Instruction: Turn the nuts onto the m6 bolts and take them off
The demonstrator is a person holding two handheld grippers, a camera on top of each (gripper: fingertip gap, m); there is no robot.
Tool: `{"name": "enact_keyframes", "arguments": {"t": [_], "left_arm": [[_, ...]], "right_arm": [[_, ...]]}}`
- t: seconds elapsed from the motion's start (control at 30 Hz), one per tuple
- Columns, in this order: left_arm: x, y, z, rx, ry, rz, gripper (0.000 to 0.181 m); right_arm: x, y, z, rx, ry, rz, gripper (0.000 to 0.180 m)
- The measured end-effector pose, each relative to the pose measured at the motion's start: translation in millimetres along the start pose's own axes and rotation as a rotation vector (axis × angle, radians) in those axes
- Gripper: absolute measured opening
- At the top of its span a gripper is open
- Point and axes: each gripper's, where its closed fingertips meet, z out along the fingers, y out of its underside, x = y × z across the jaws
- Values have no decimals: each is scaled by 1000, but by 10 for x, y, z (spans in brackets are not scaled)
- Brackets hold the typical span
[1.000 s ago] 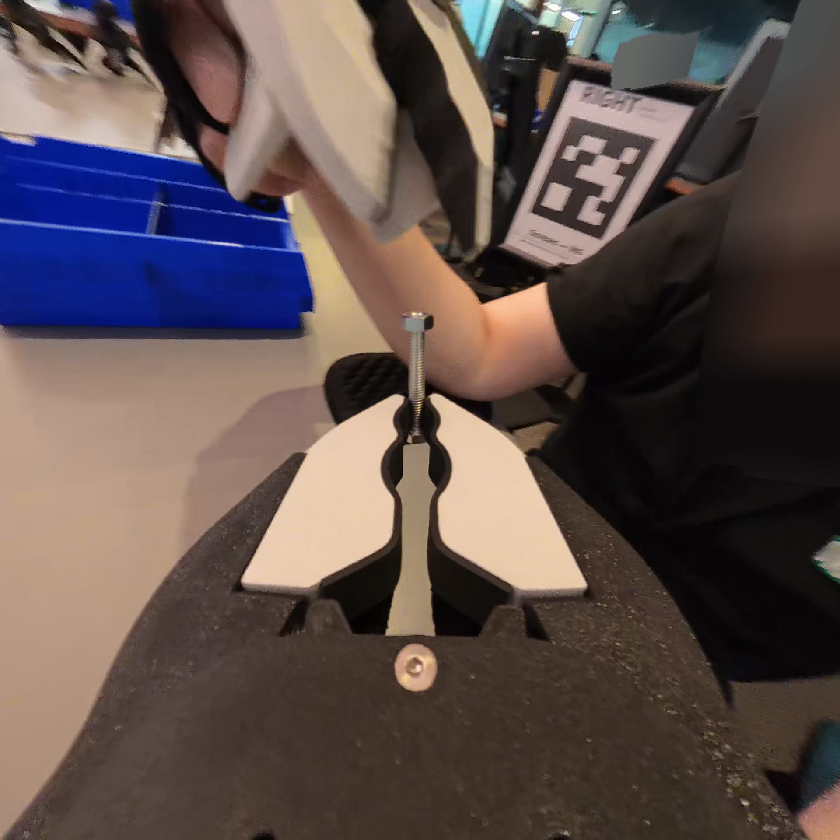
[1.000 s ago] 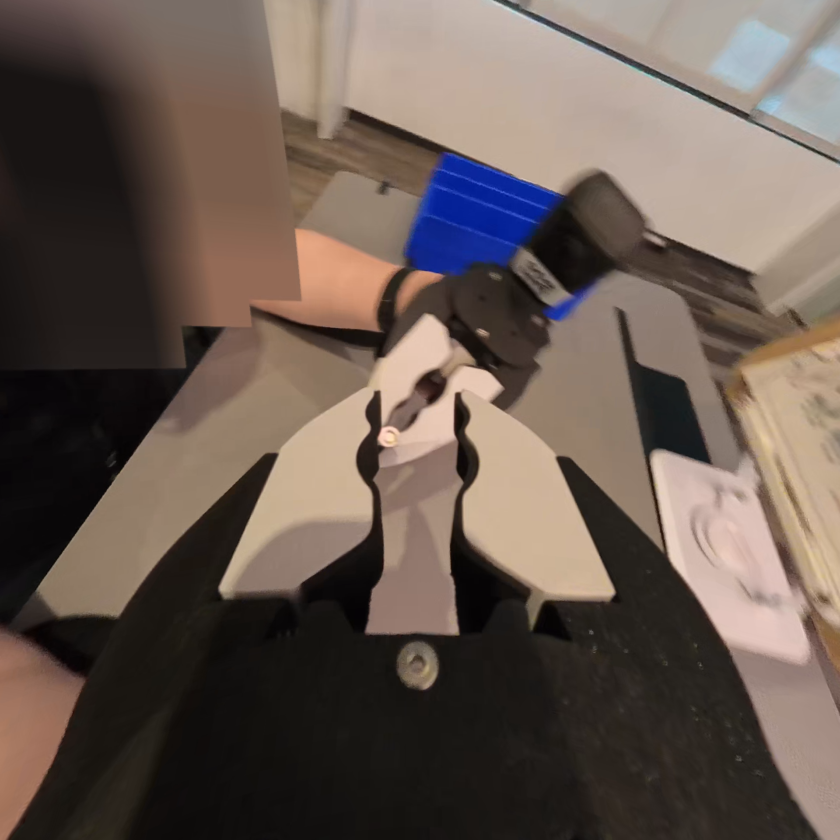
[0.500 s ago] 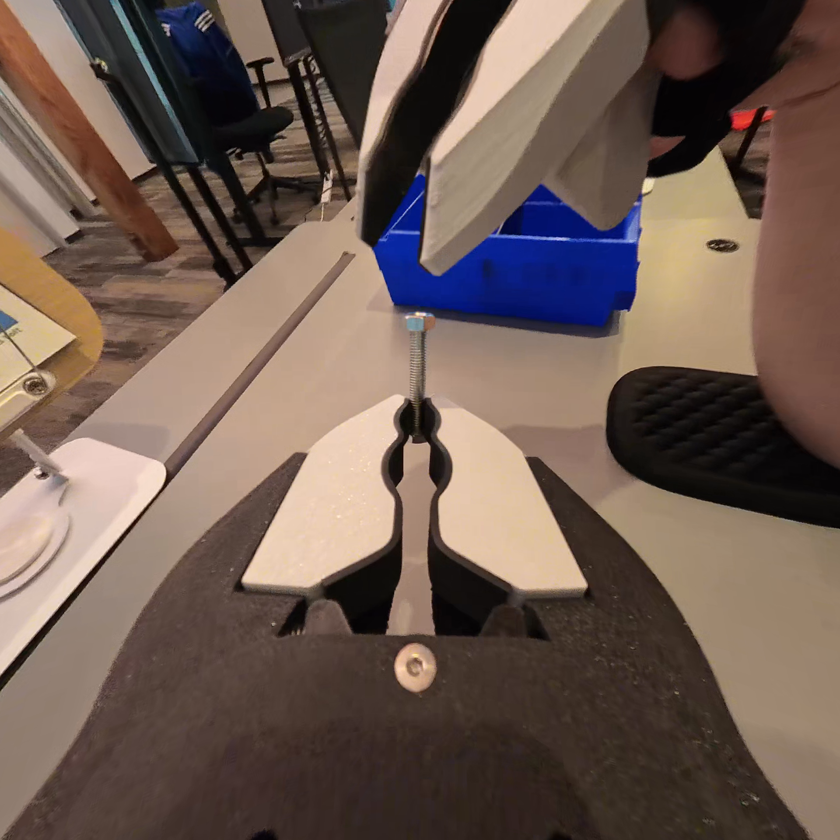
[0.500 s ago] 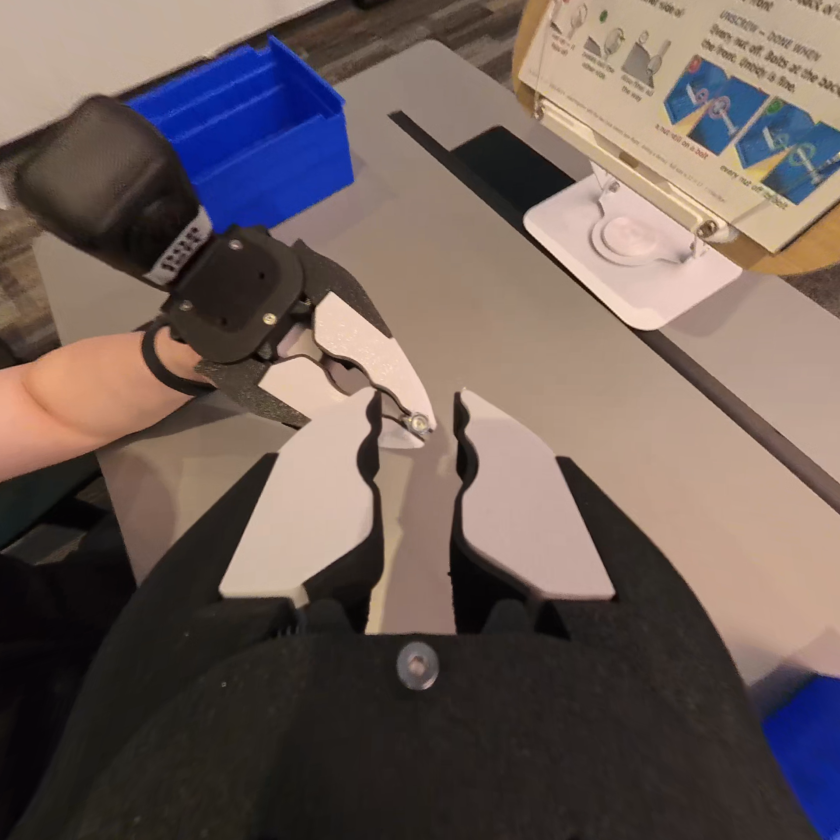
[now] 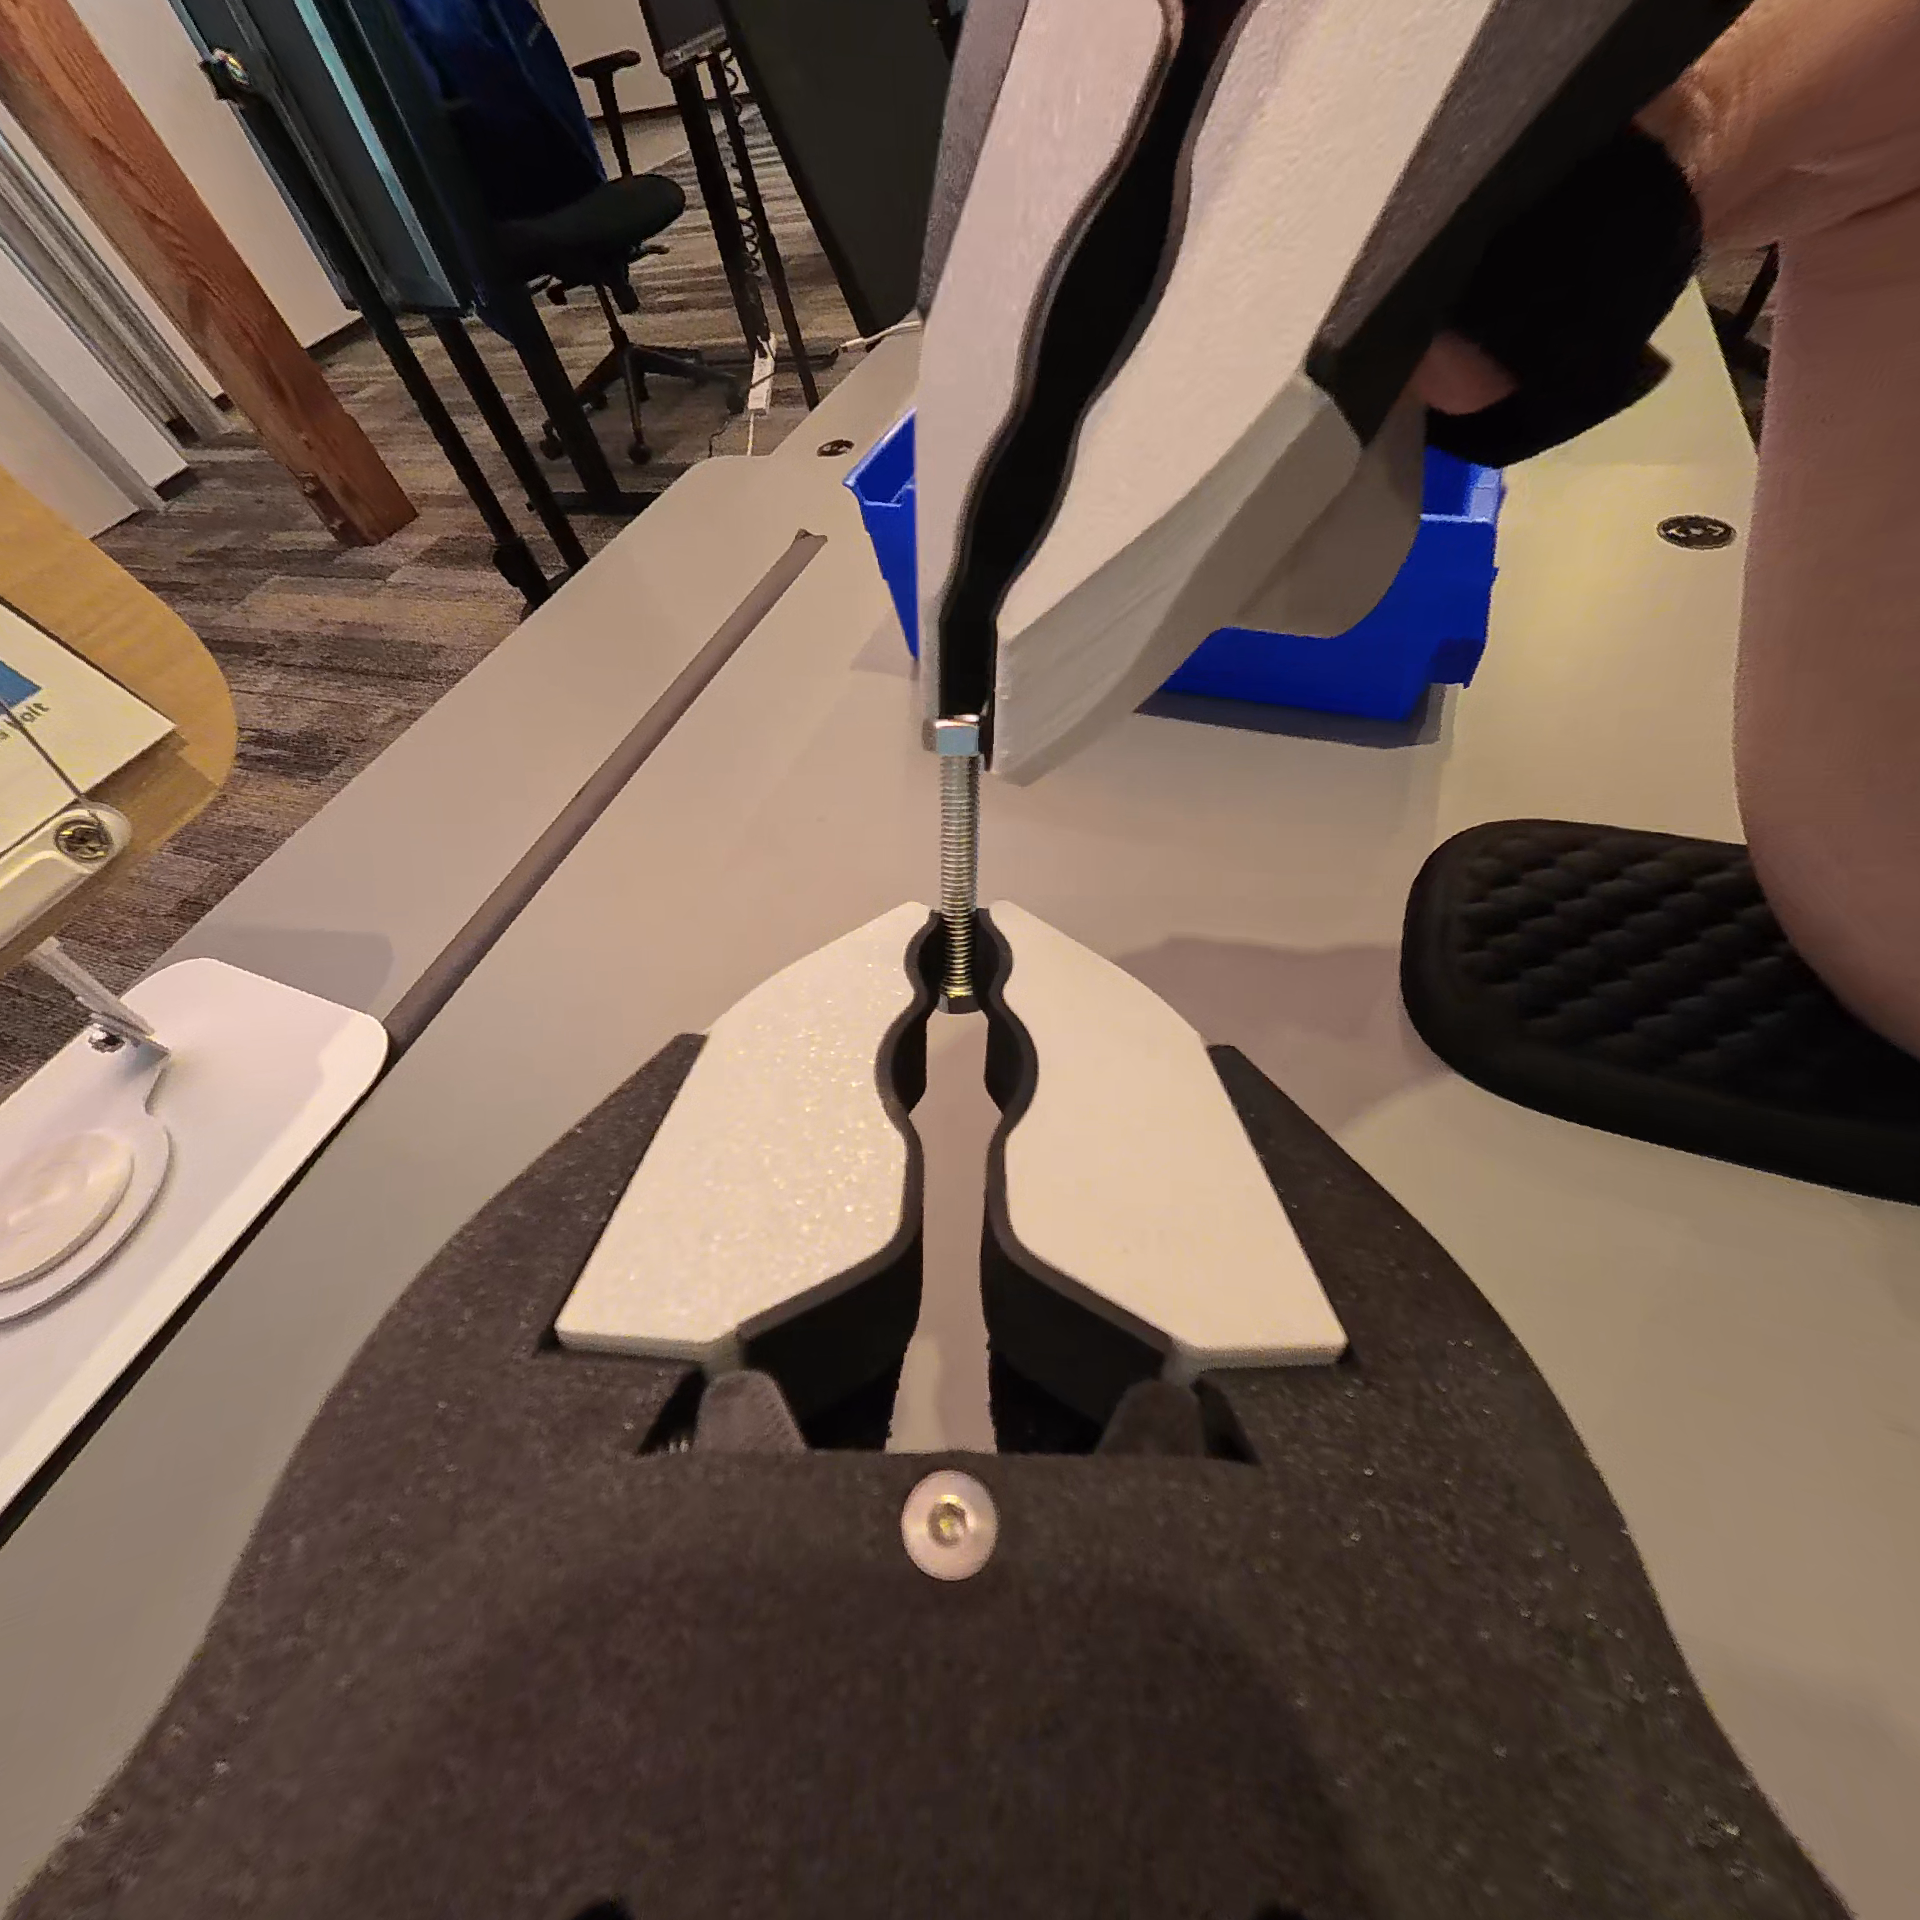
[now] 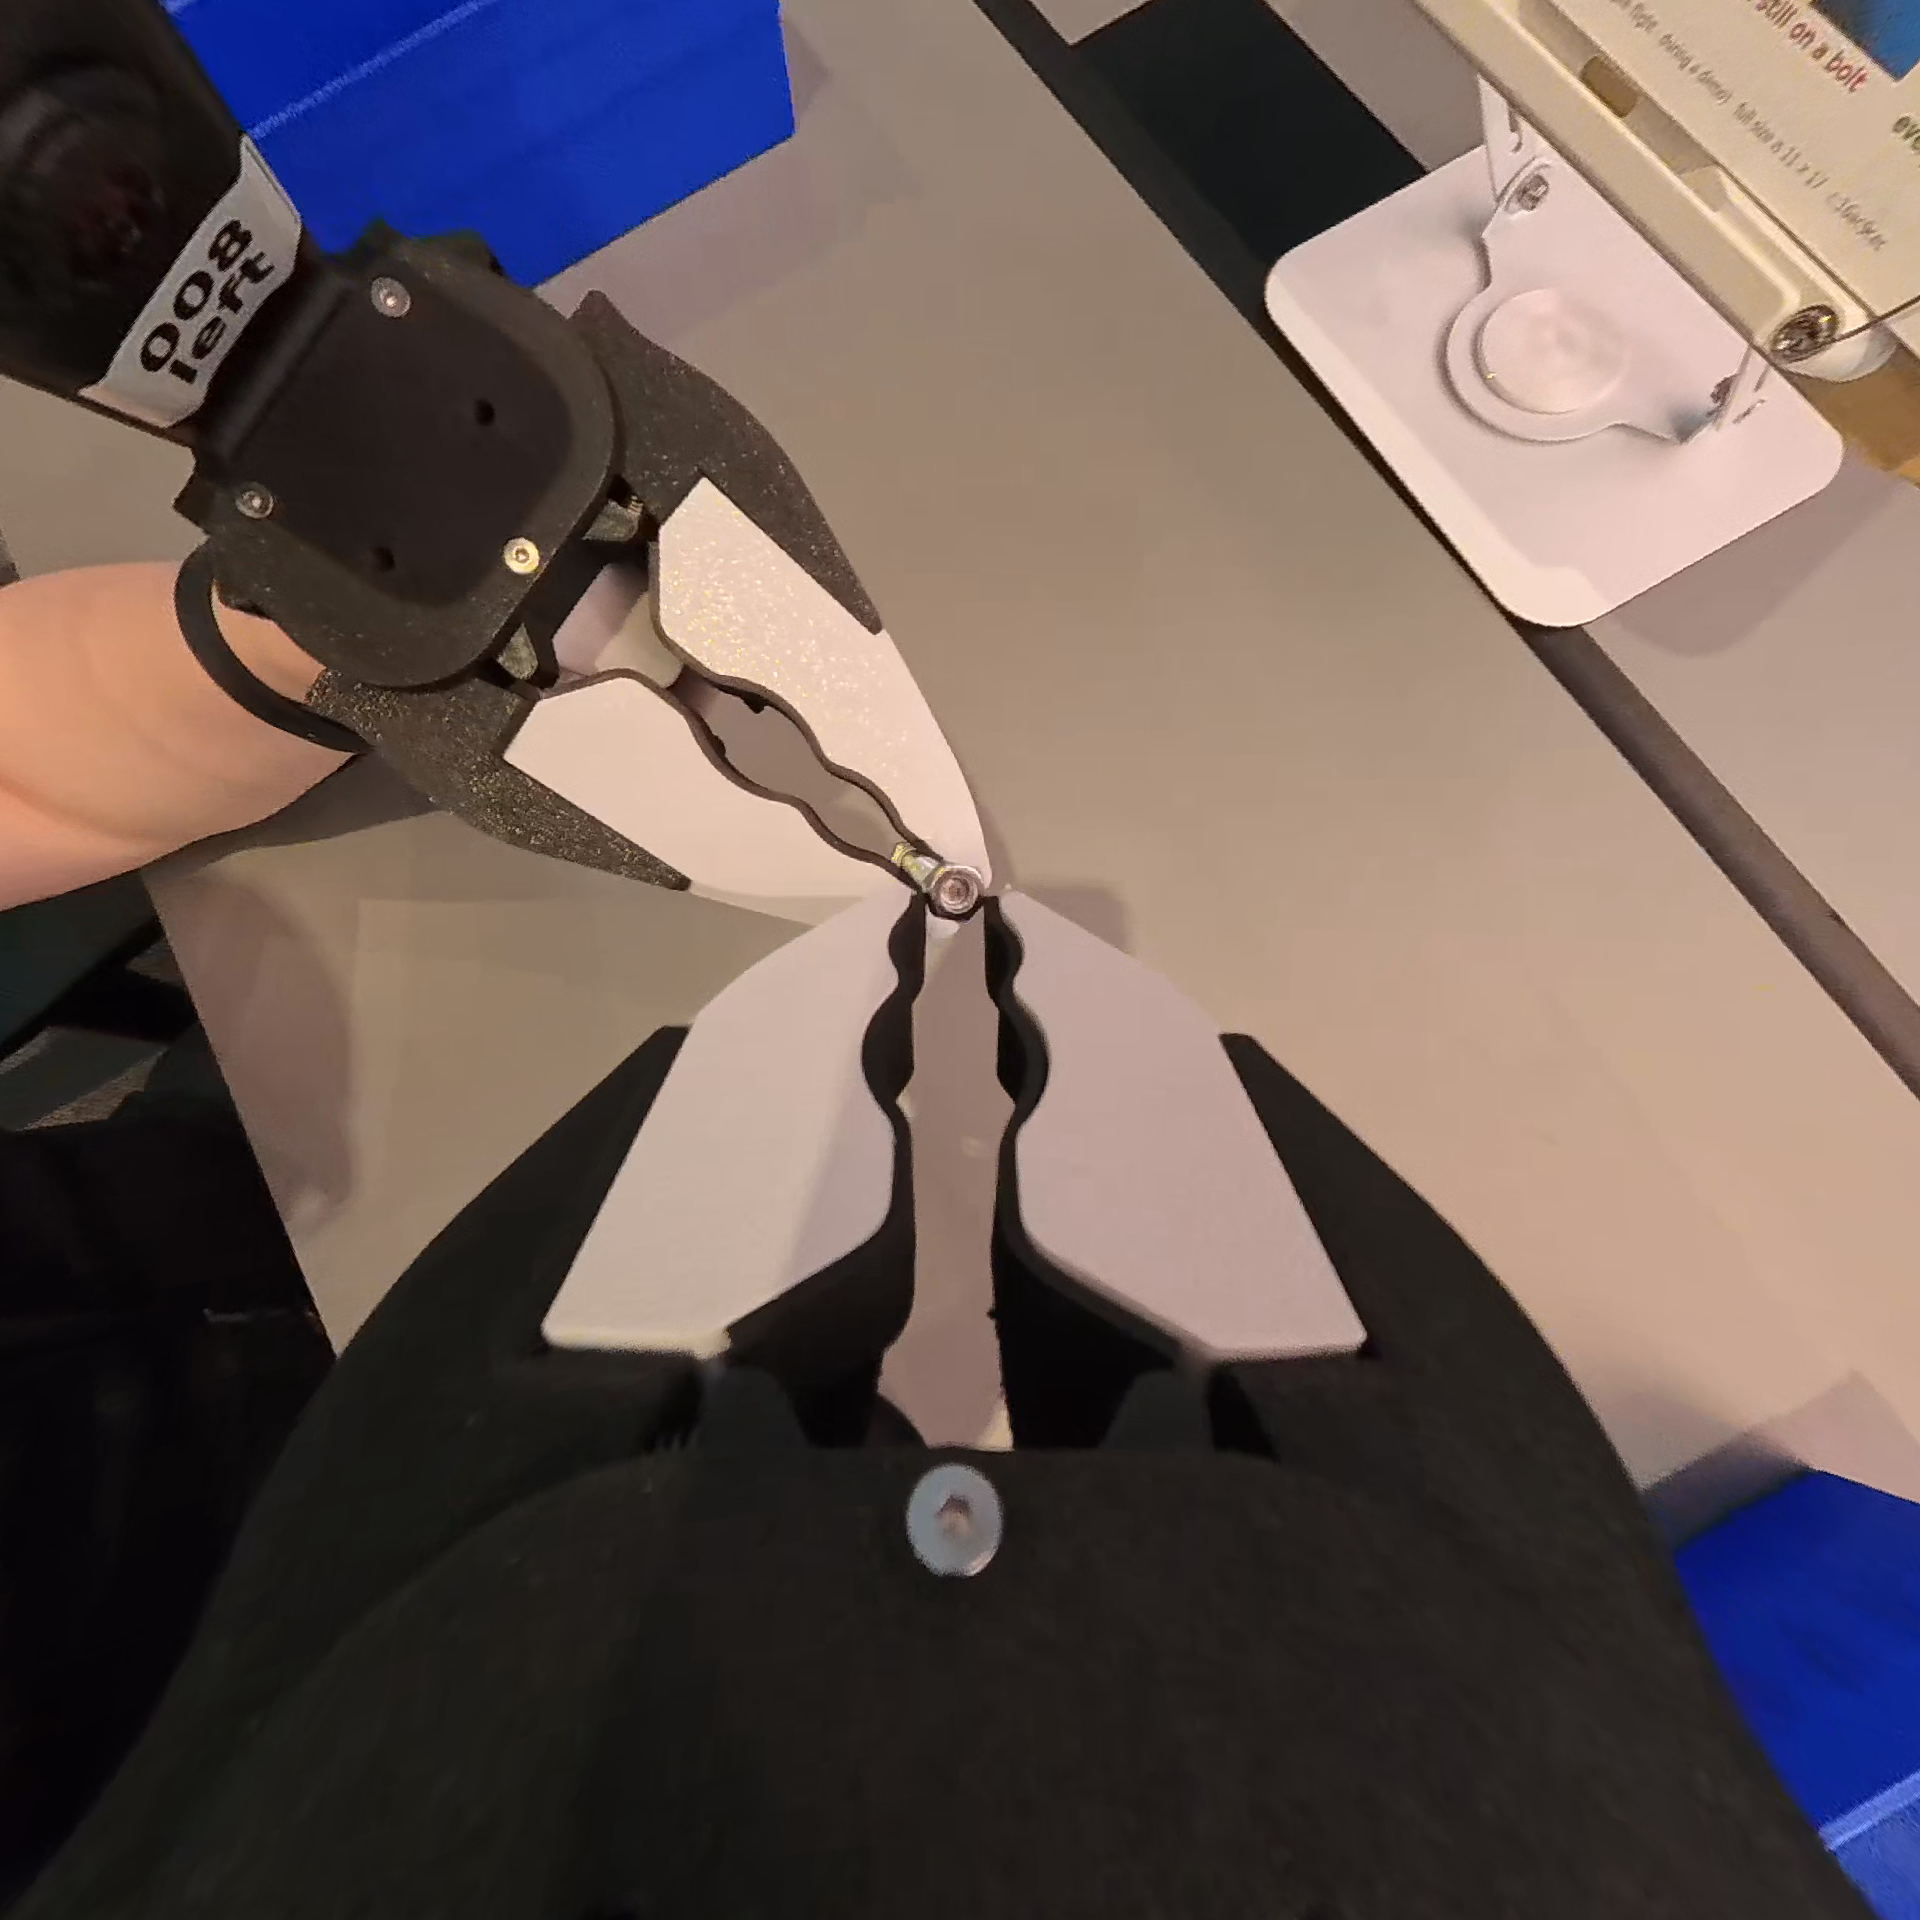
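My left gripper (image 5: 958,920) is shut on the lower end of a threaded M6 bolt (image 5: 956,831), holding it upright above the grey table (image 5: 727,831). A hex nut (image 5: 956,740) sits at the bolt's top end. My right gripper (image 5: 971,732) comes down from above, and its fingertips close in on the nut. In the right wrist view the right gripper (image 6: 954,912) has its jaws narrowed around the nut (image 6: 956,891), seen end-on. The left gripper (image 6: 920,868) reaches in from the left there, and the bolt shaft is mostly hidden.
A blue bin (image 5: 1351,644) stands behind the grippers on the table; it also shows in the right wrist view (image 6: 499,125). A black mesh pad (image 5: 1621,987) lies at the right under a forearm. A white stand base (image 6: 1538,395) holds an instruction card. Another blue bin (image 6: 1829,1662) is at the lower right. Left and right tips are no more than a few centimetres apart.
My right gripper has come down onto the top of the bolt and its jaws have narrowed around the nut. My left gripper swung round earlier and now holds the bolt steady.
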Motion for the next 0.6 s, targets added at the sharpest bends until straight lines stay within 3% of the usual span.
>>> {"name": "enact_keyframes", "arguments": {"t": [0.13, 0.4, 0.6], "left_arm": [[133, -5, -33, -14, 111, -16, 5], [880, -67, -467, -59, 751, -203, 5], [1263, -22, -700, -76, 1040, -163, 5]], "right_arm": [[-88, 48, -45, -8, -69, -80, 10], [-712, 207, -261, 142, -415, -625, 9], [-1078, 253, -407, 251, -519, -884, 9]]}}
